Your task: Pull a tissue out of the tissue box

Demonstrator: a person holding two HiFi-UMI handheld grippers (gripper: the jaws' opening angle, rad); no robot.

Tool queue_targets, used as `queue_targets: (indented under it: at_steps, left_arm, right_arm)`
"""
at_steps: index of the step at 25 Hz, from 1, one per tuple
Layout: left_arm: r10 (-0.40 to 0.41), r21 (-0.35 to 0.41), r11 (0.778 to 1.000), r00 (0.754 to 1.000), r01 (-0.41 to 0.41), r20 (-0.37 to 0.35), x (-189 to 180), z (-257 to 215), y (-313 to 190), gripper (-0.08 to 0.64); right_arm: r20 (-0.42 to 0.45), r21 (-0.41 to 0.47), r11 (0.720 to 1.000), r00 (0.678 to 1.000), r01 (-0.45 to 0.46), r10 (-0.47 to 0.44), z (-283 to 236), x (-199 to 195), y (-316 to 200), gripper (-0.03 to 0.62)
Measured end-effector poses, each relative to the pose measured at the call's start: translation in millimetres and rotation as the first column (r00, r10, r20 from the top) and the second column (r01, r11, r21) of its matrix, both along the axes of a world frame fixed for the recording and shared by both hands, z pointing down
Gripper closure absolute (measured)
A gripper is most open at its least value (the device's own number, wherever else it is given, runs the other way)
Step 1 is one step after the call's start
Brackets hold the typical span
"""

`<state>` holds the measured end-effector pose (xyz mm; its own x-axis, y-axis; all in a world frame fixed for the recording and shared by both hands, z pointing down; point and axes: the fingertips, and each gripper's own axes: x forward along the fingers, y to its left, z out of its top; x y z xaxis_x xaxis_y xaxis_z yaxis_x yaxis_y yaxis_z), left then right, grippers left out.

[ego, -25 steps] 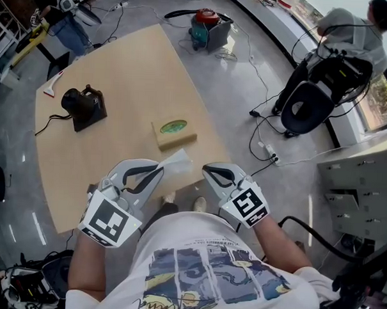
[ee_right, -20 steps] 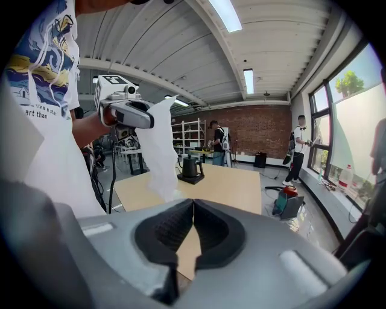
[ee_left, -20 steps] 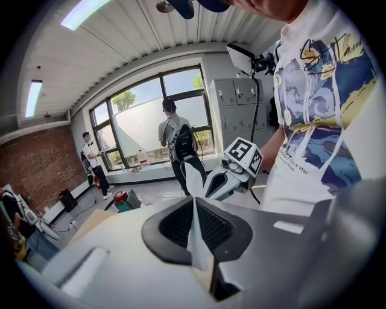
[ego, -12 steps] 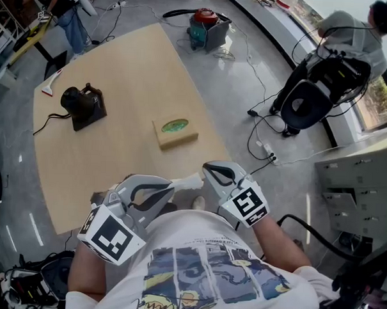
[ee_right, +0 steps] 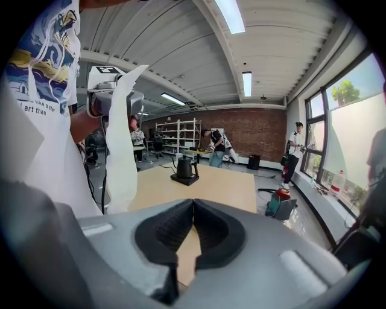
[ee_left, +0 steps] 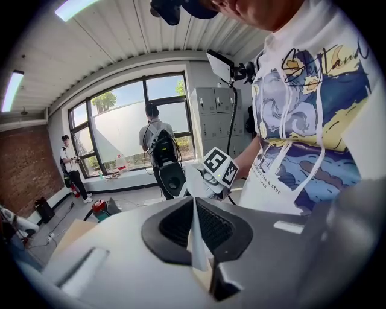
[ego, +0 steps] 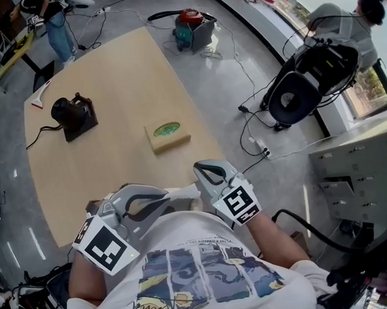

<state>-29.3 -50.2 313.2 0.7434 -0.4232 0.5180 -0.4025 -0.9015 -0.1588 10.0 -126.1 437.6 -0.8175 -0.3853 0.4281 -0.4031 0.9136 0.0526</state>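
The tissue box (ego: 167,135), tan with a green oval top, lies on the wooden table (ego: 120,70) beyond both grippers. My left gripper (ego: 165,197) is shut on a white tissue (ego: 185,194) near the table's front edge, close to my shirt. In the left gripper view the tissue (ee_left: 196,246) shows as a thin sheet pinched between the pads of that gripper (ee_left: 194,208). My right gripper (ego: 197,167) is shut with nothing in it, just right of the tissue. The right gripper view shows its jaws (ee_right: 193,206) meeting bare, and the tissue (ee_right: 123,142) hanging at the left.
A black kettle (ego: 70,112) on its base stands on the table's left part. On the floor are a red and teal machine (ego: 191,21), cables (ego: 255,131) and a black chair (ego: 299,91) with a person behind it. Grey cabinets (ego: 359,167) stand at the right.
My left gripper has drawn back from the box towards my body with the tissue in it, and turned somewhat. The right gripper has stayed in place.
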Motion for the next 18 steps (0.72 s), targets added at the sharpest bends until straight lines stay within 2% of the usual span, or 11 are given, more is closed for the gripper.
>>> queue_targets:
  at_steps: [3,7,12,18]
  left_arm:
    - [0.009,0.016,1.000,1.000,-0.009,-0.005,-5,0,-1,0.552]
    - [0.013,0.000,1.000,1.000,-0.013,-0.009,-11,2,0,0.552]
    - [0.056,0.048,0.997,0.998,-0.055,-0.025,-16,-4,-6,0.552]
    - [0.071,0.039,0.997,0.997,-0.070,-0.038,-25,-2,-10,0.552]
  right_arm:
    - [0.001,0.003,1.000,1.000,0.002,-0.002,2,-8,-2,0.588]
    - [-0.003,0.000,1.000,1.000,-0.004,0.004,2,-13,-2,0.588]
    - [-0.009,0.004,1.000,1.000,-0.008,0.008,2,-25,-5,0.589]
    - [-0.037,-0.012,1.000,0.999,-0.022,0.021,5,-32,-7,0.588]
